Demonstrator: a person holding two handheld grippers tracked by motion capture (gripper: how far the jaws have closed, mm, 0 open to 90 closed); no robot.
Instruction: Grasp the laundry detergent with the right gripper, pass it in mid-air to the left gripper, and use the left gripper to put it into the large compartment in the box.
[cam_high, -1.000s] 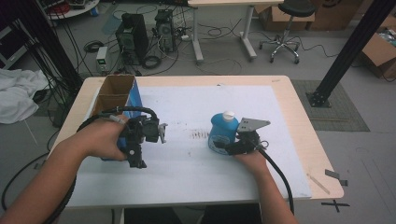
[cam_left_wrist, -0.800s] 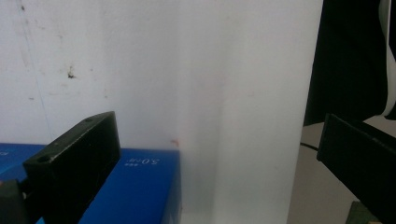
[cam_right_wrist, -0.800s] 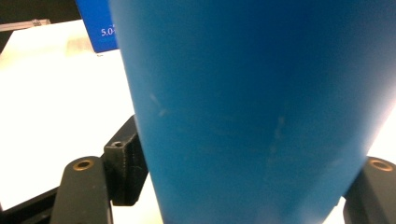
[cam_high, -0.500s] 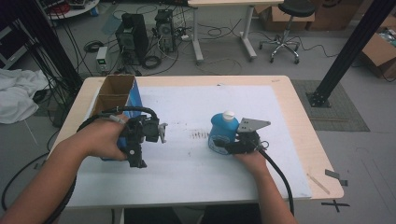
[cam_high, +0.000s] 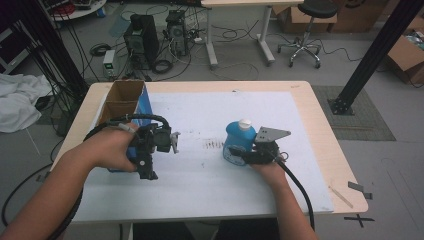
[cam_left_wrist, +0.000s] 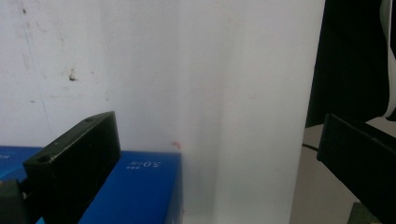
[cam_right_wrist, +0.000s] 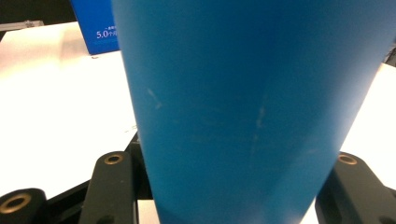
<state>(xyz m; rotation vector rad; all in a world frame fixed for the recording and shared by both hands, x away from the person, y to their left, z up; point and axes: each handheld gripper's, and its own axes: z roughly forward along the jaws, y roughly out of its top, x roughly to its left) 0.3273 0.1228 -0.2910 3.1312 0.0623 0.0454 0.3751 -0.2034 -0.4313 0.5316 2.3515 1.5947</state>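
Note:
A blue bottle (cam_high: 236, 141) with a white cap stands on the white sheet right of centre. My right gripper (cam_high: 239, 154) is shut on its lower body from the near side. In the right gripper view the bottle (cam_right_wrist: 243, 93) rises between the two black jaws of my right gripper (cam_right_wrist: 238, 186), which press its sides. My left gripper (cam_high: 148, 170) is held beside a blue box (cam_high: 142, 102) with an open cardboard top. My left gripper (cam_left_wrist: 215, 135) points down at the sheet, open, nothing between its jaws. The box's corner (cam_left_wrist: 135, 186) lies by the left jaw.
The white sheet (cam_high: 210, 105) covers most of the wooden table (cam_high: 320, 130), with dark scribbles (cam_high: 214, 145) near its centre. On the floor beyond the far edge are computer towers (cam_high: 142, 35), cables and a stool (cam_high: 305, 30). A black post (cam_high: 372, 55) stands at the right.

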